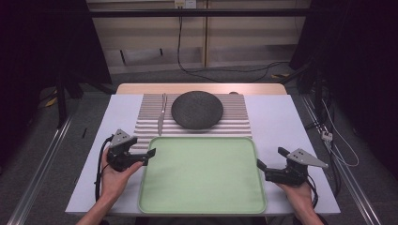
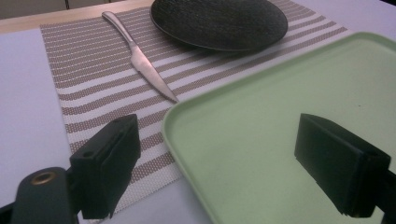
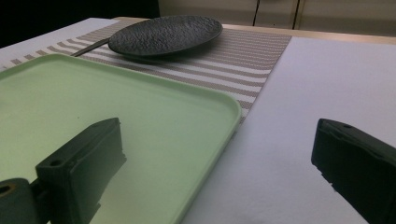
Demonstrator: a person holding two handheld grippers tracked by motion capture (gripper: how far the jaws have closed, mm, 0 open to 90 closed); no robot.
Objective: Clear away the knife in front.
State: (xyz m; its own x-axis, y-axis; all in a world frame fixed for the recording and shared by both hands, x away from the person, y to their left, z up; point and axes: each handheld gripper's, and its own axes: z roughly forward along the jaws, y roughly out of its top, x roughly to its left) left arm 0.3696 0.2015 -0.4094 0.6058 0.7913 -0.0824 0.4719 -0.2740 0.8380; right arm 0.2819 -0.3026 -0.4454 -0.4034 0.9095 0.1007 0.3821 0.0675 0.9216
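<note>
Since each tool straddles a rim of the green tray, closing unevenly could tip it or shove it against the striped placemat, nudging the table knife or the dark plate beyond. Left tool stands wide open at the tray's left rim, gripping nothing; right tool likewise gapes empty at the right rim, one jaw over the white bench.
</note>
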